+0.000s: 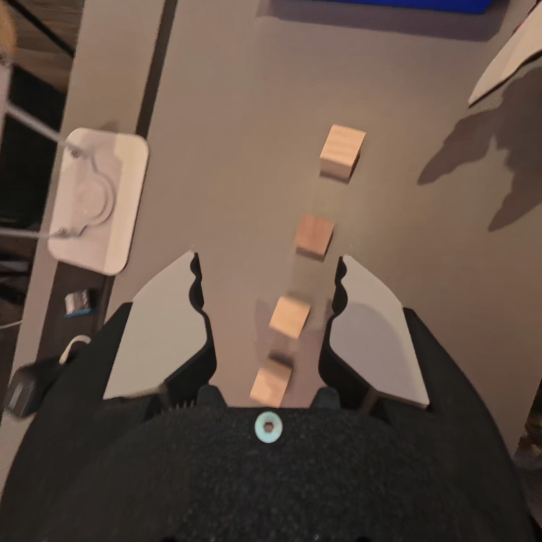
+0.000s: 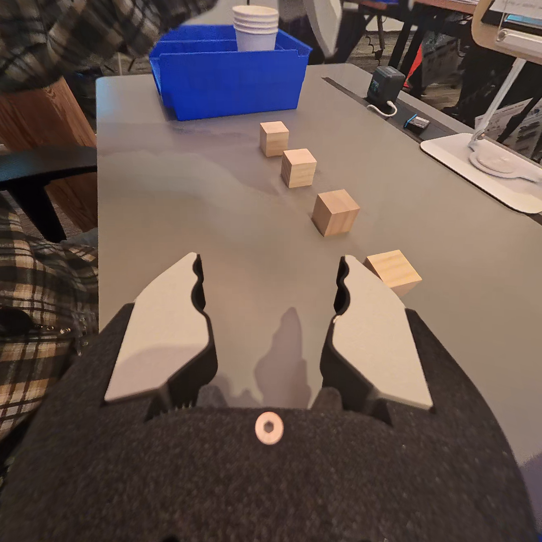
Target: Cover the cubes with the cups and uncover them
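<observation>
Several bare wooden cubes stand in a row on the grey table (image 2: 176, 234). In the right wrist view the nearest cube (image 2: 394, 271) lies just right of my right fingertip, with others (image 2: 335, 211) (image 2: 298, 167) (image 2: 274, 138) receding toward a blue bin (image 2: 231, 79) that holds a stack of white paper cups (image 2: 255, 28). My right gripper (image 2: 269, 261) is open and empty above the table. In the left wrist view my left gripper (image 1: 268, 261) is open and empty, high above the row; one cube (image 1: 289, 317) shows between its fingers, others (image 1: 270, 387) (image 1: 315, 237) (image 1: 341, 151) in line.
A white monitor stand base (image 2: 481, 173) sits at the table's right, also seen in the left wrist view (image 1: 98, 199). A black charger with a white cable (image 2: 385, 83) sits in the table's cable slot. A person in a plaid shirt (image 2: 38, 278) and a black chair arm (image 2: 44, 170) are at the left.
</observation>
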